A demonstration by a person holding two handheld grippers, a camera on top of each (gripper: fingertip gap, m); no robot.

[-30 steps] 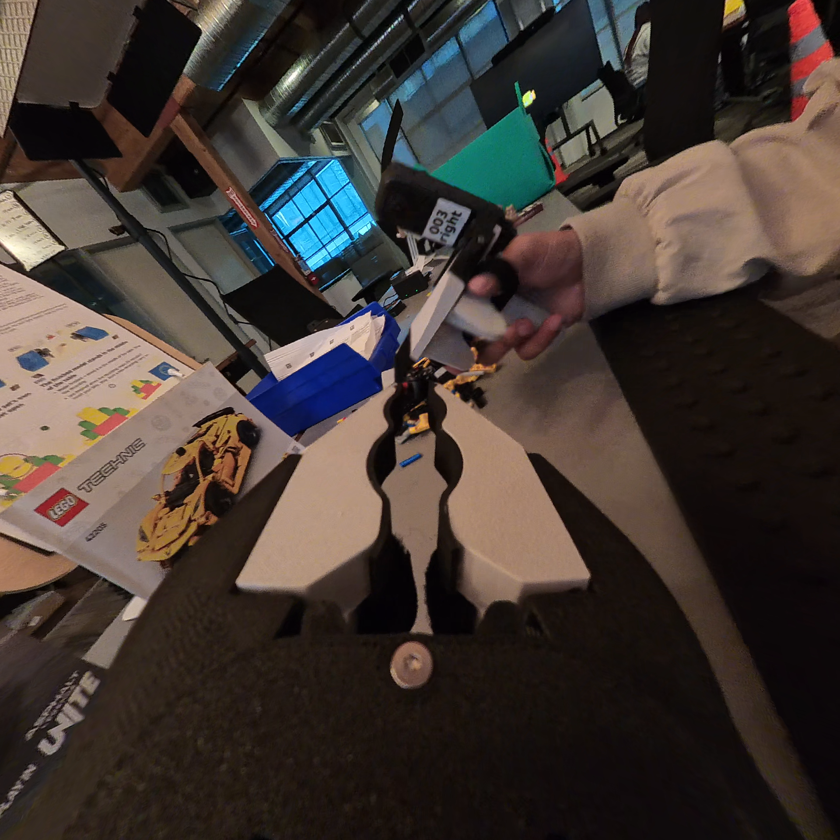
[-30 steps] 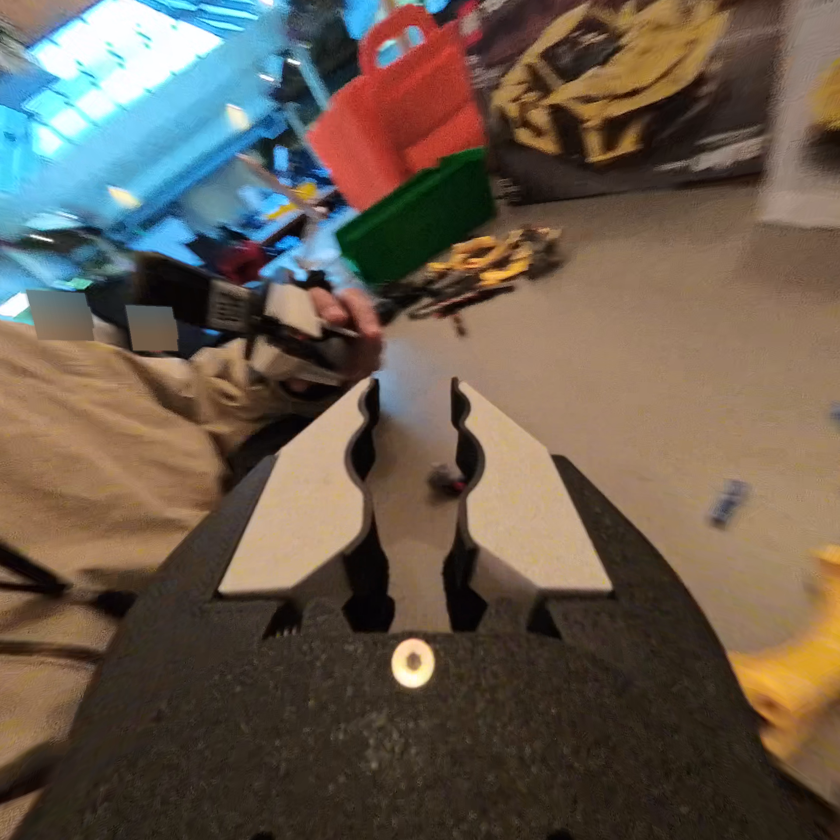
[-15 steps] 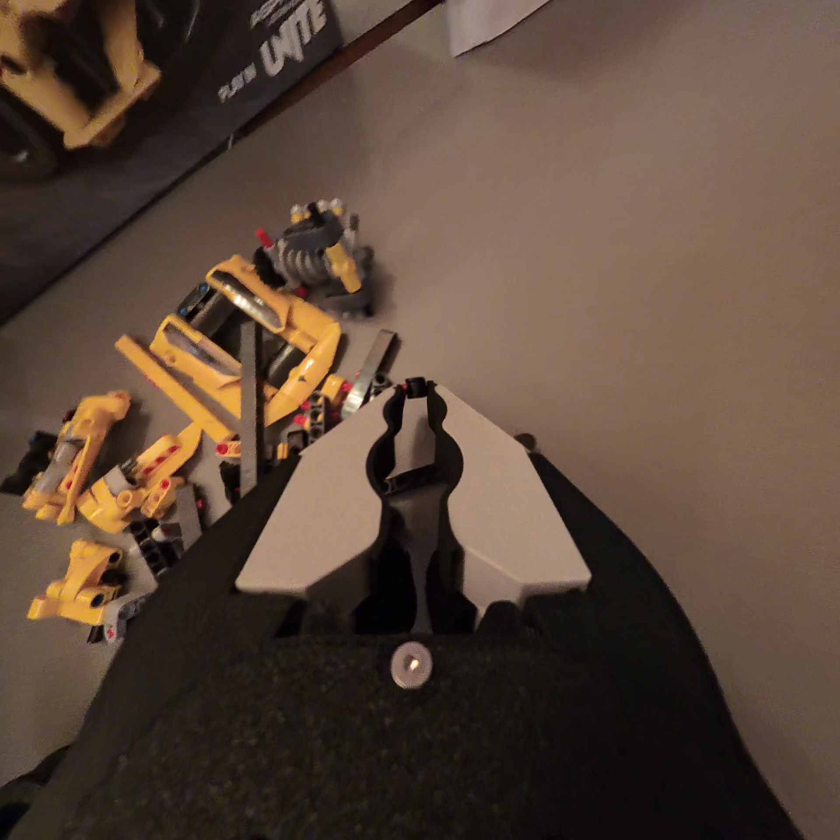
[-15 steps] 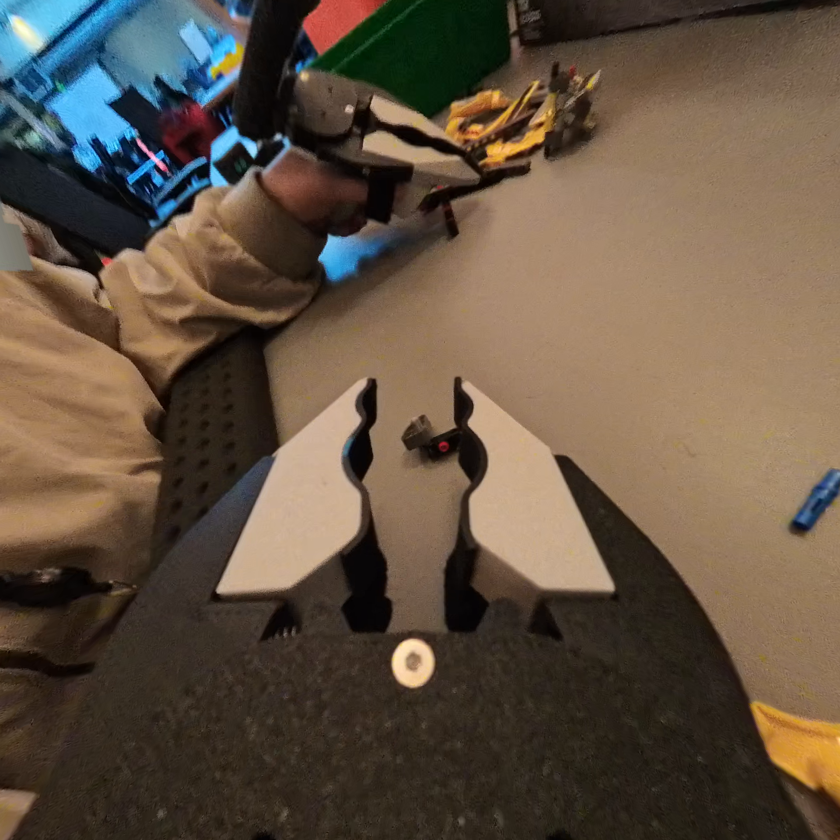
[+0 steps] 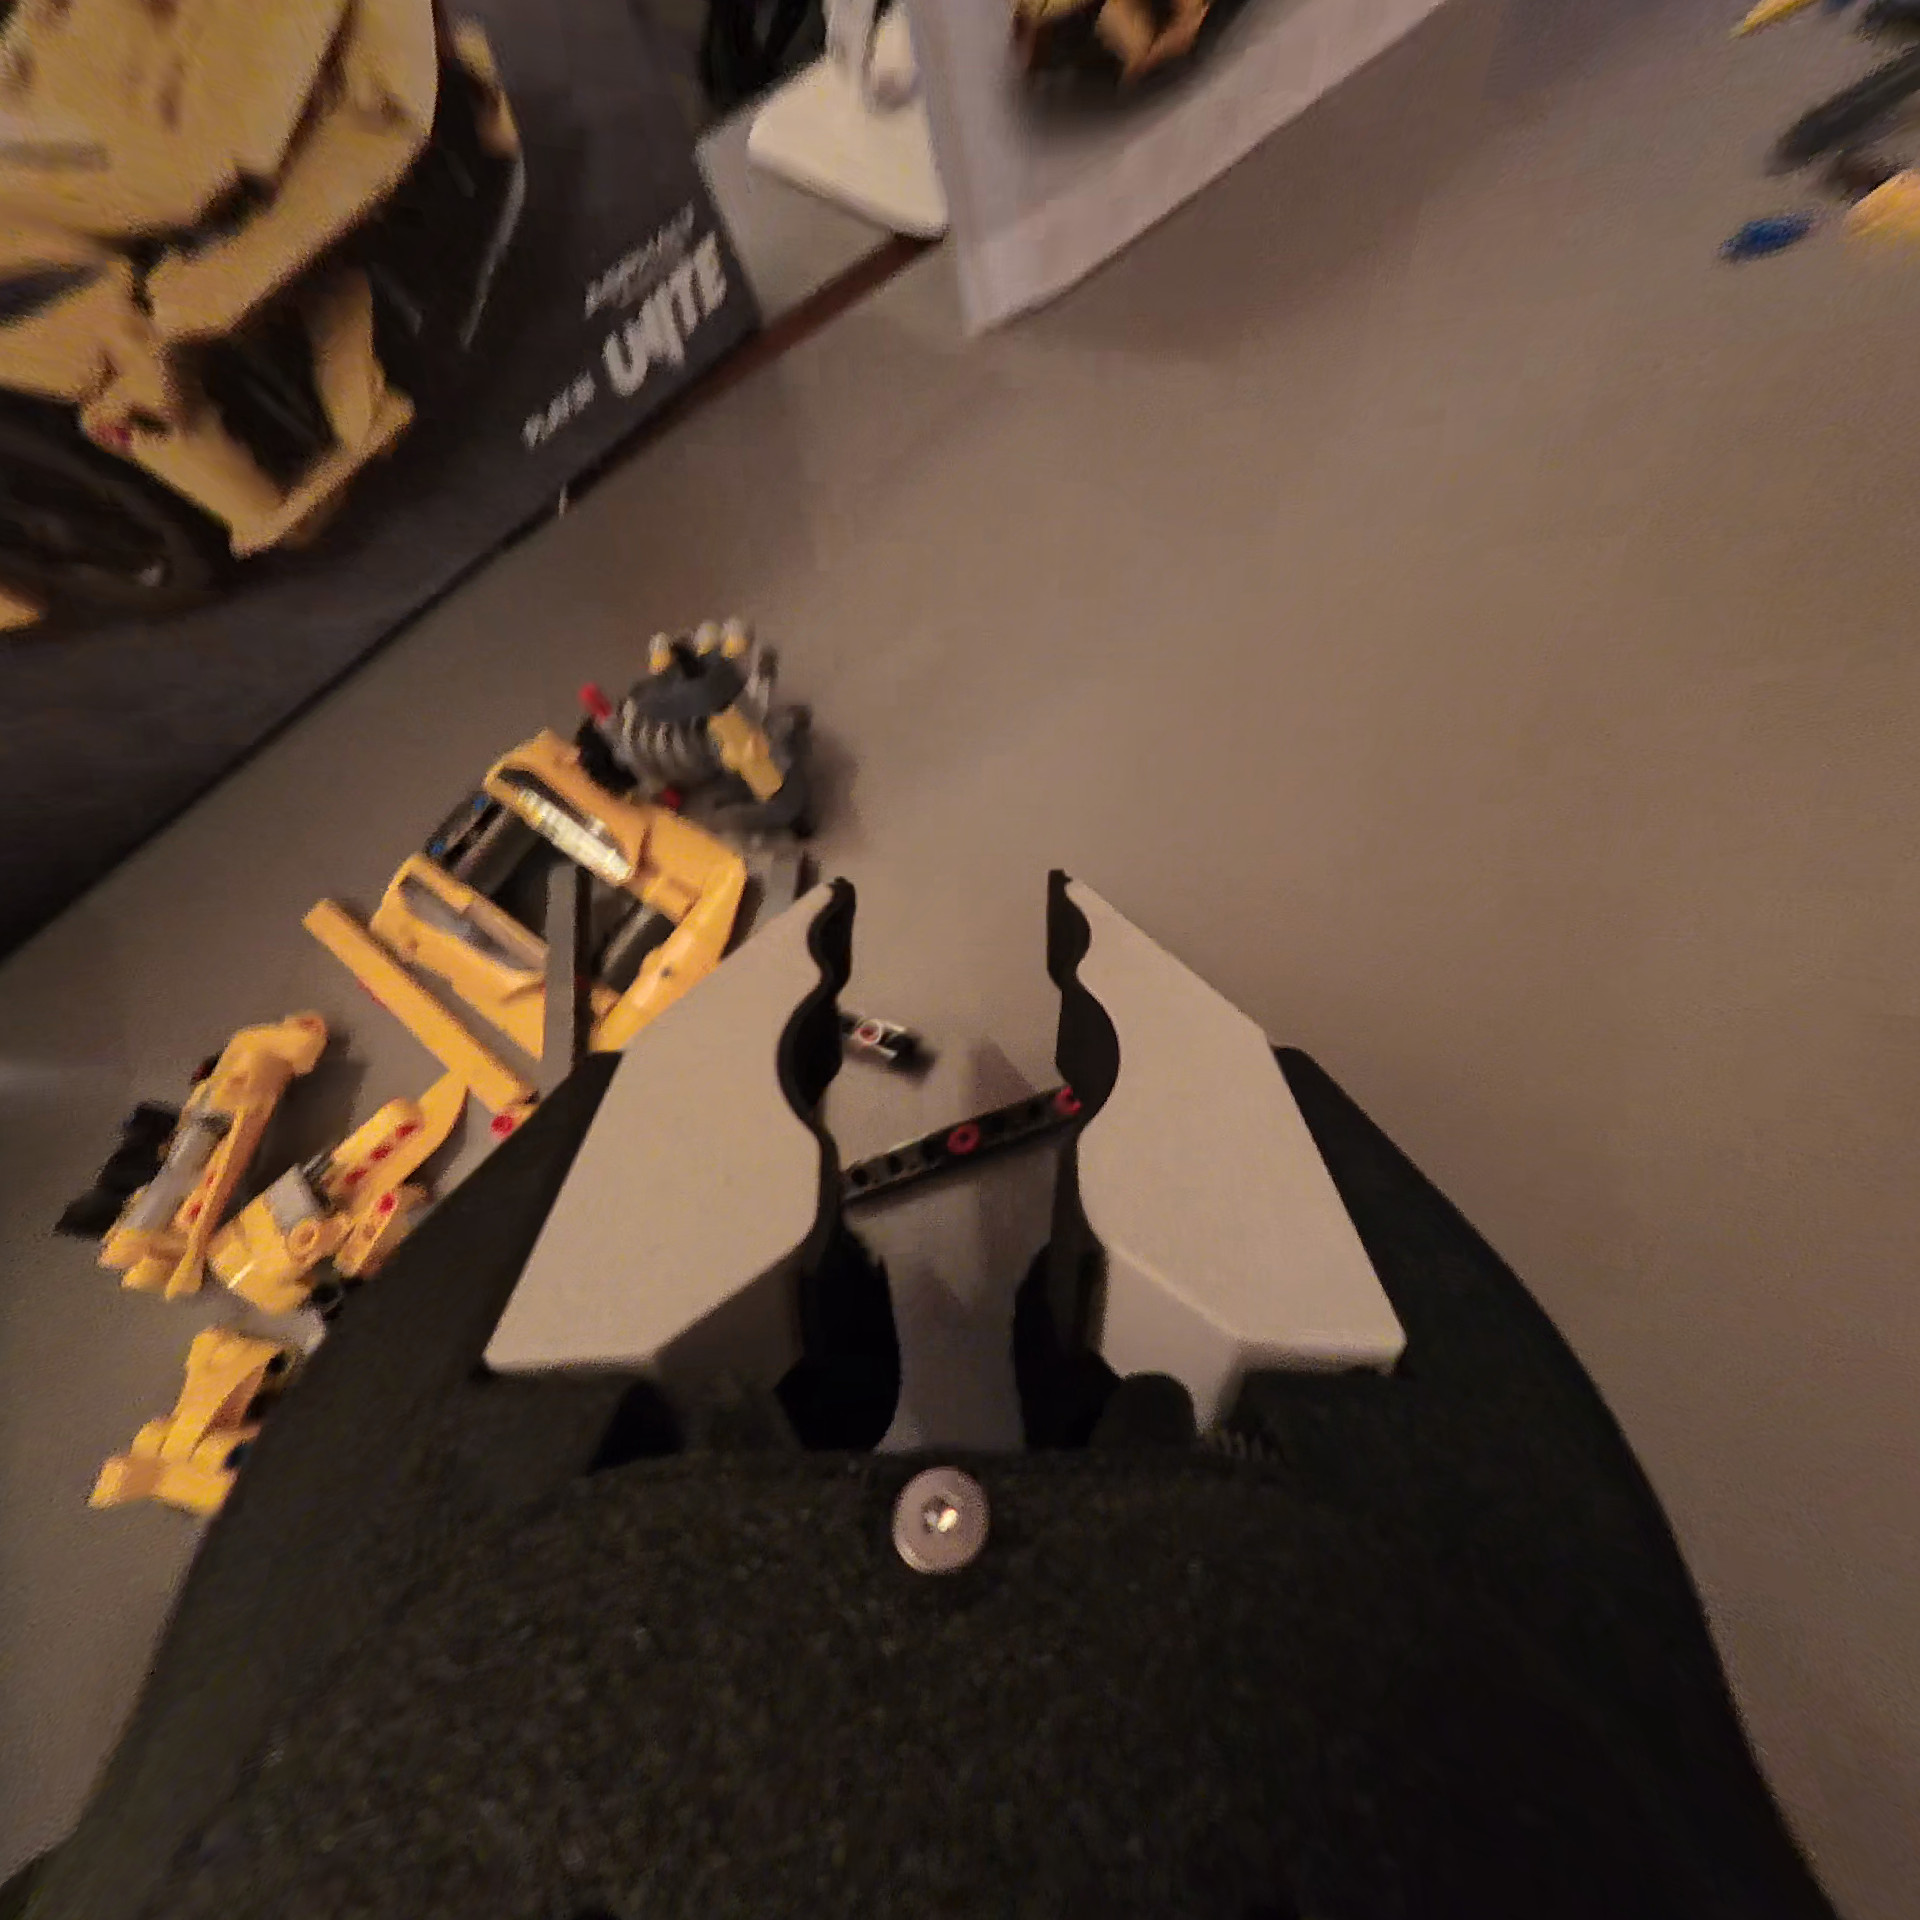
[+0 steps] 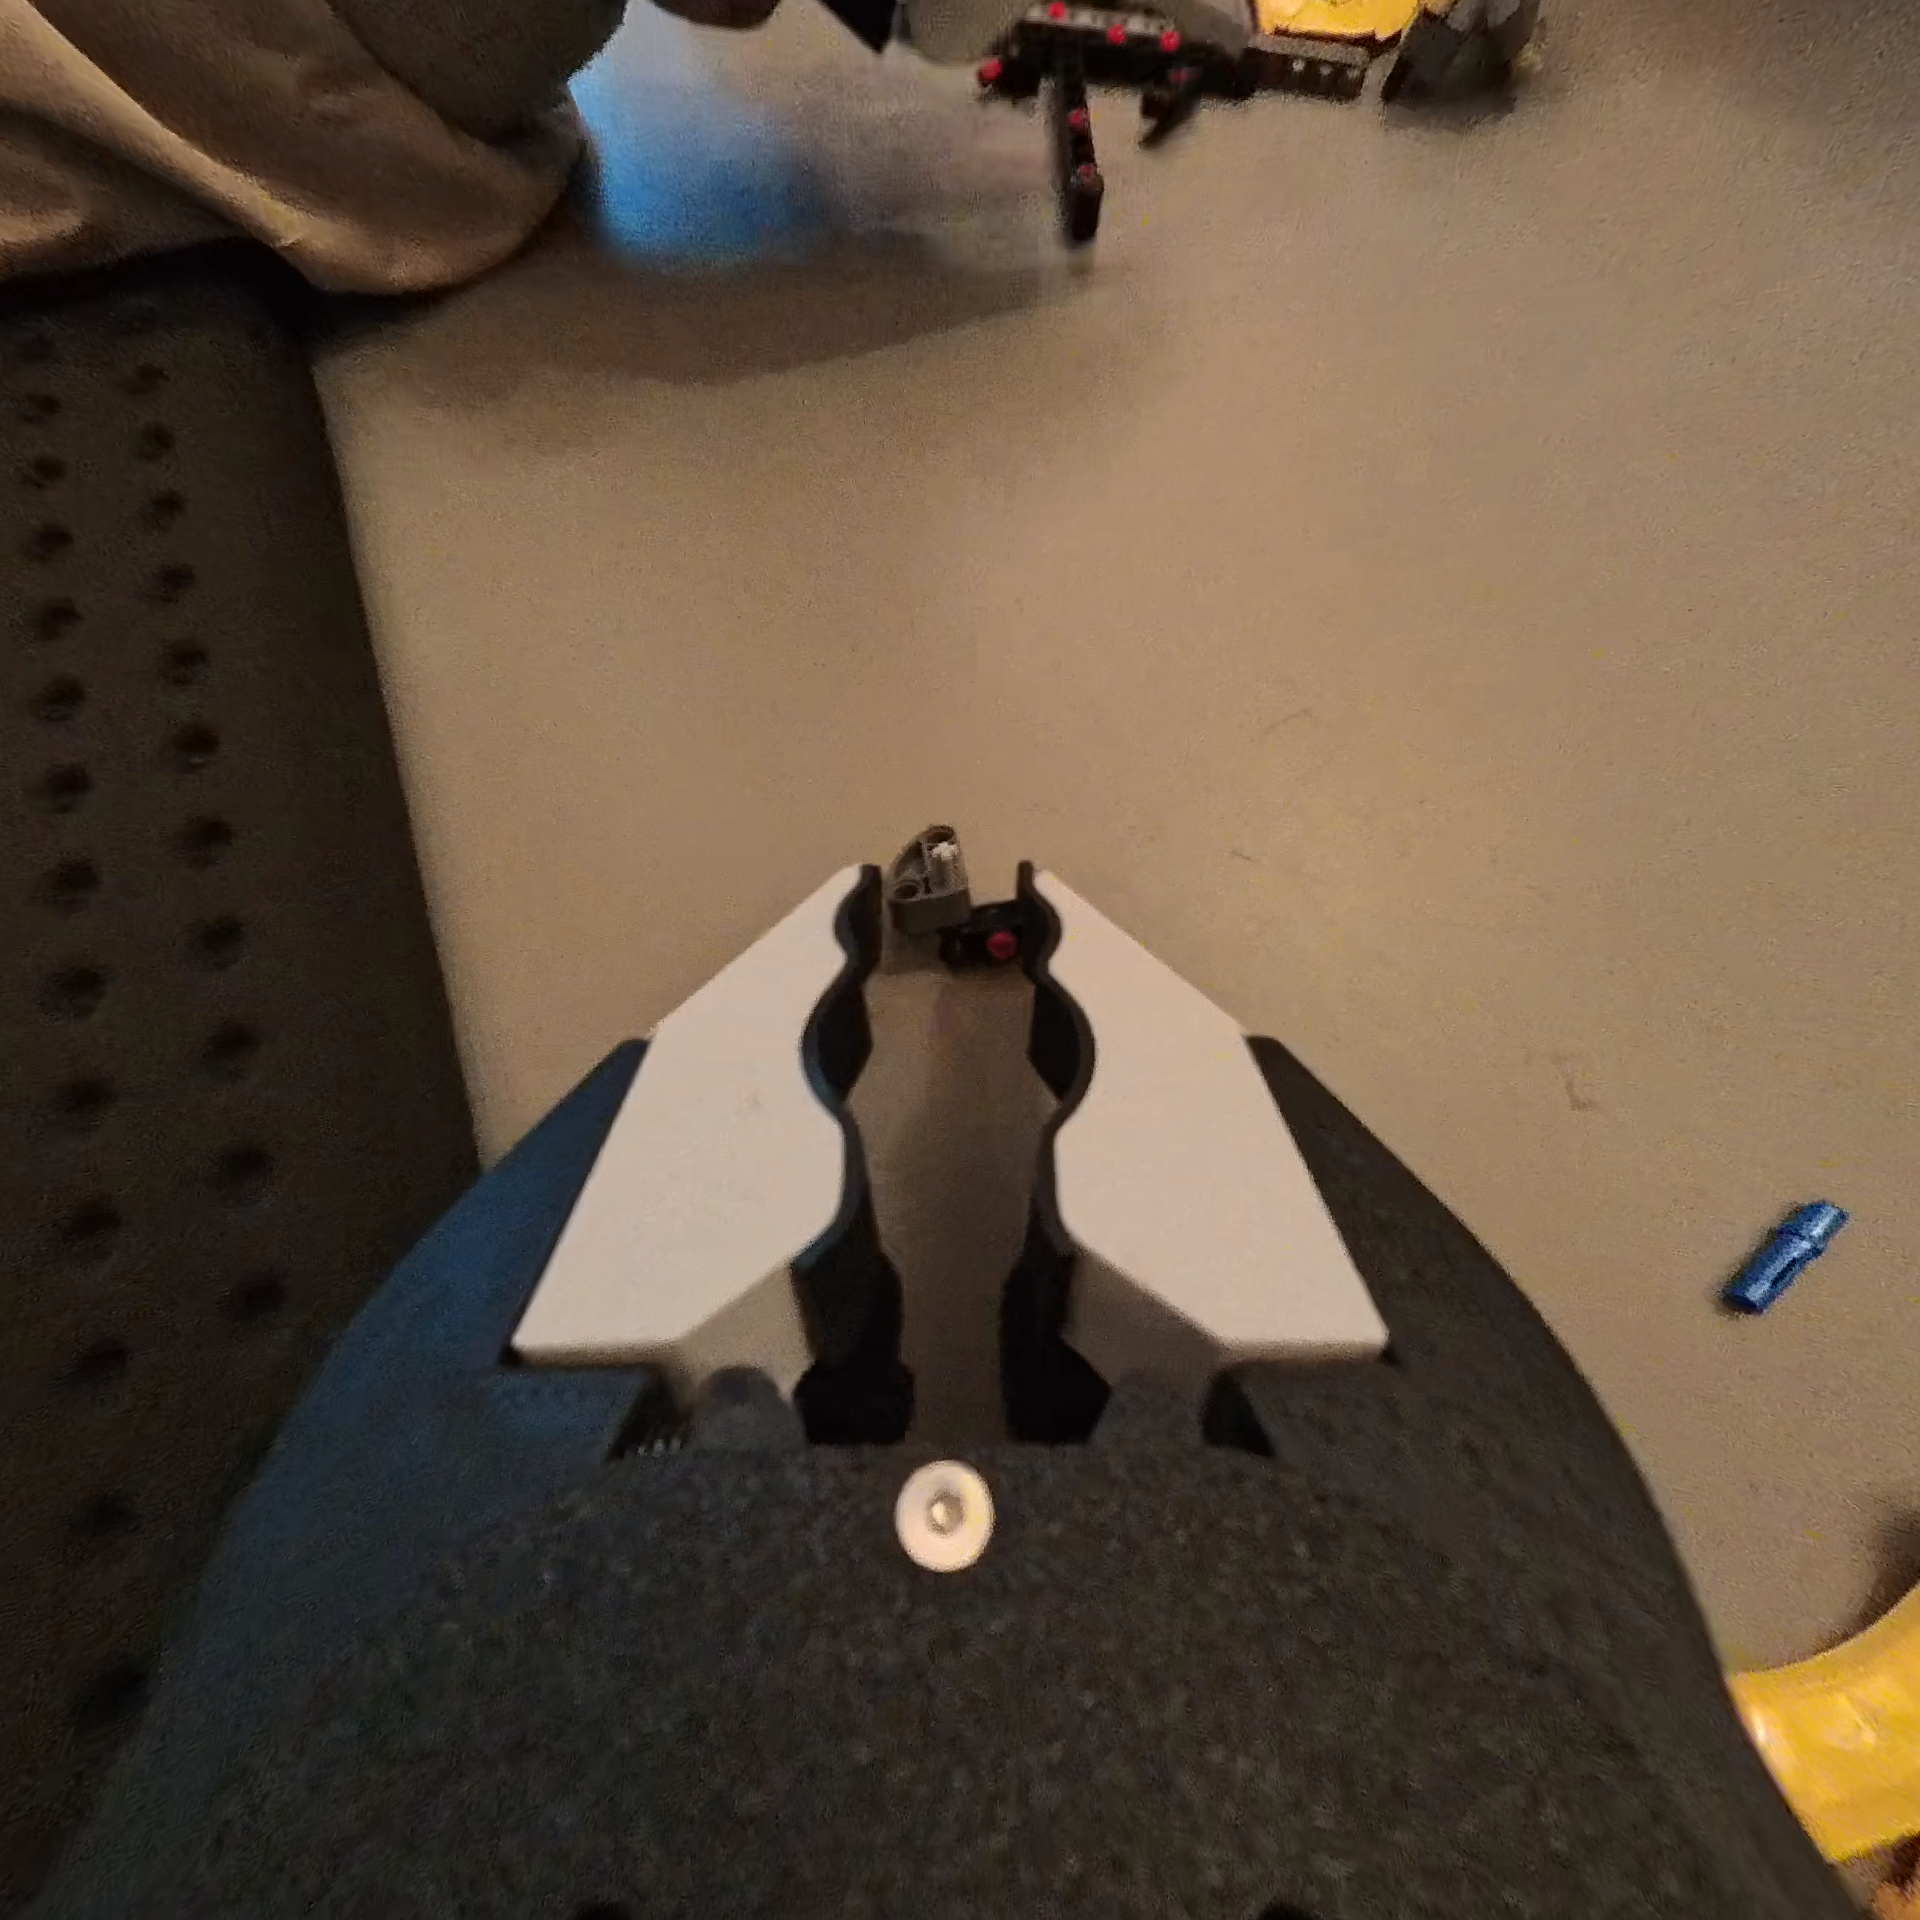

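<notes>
In the left wrist view my left gripper (image 5: pixel 951 894) is open over the grey table. A black beam with red pins (image 5: pixel 956 1138) lies across the gap between its fingers, farther back than the tips, and a small black piece (image 5: pixel 883 1039) lies by the left finger. A pile of yellow model parts (image 5: pixel 561 914) is just left of it. In the right wrist view my right gripper (image 6: pixel 951 878) is low on the table, shut at its tips on a small grey and black piece with a red pin (image 6: pixel 928 883). The black beams (image 6: pixel 1075 156) also show far off at the top of that view.
A dark model box (image 5: pixel 260 312) and a white booklet (image 5: pixel 1091 156) stand along the far edge. A grey engine block (image 5: pixel 707 727) tops the yellow pile. A blue pin (image 6: pixel 1782 1268) and a yellow part (image 6: pixel 1839 1745) lie to my right. A sleeve (image 6: pixel 260 125) and a black perforated mat (image 6: pixel 156 831) are on my left. Tip to tip, the grippers are about 25 cm apart.
My left gripper swung down to the yellow pile gripping a black piece, then opened and let it go. My right gripper moved up to the small grey and black piece and closed on it.
</notes>
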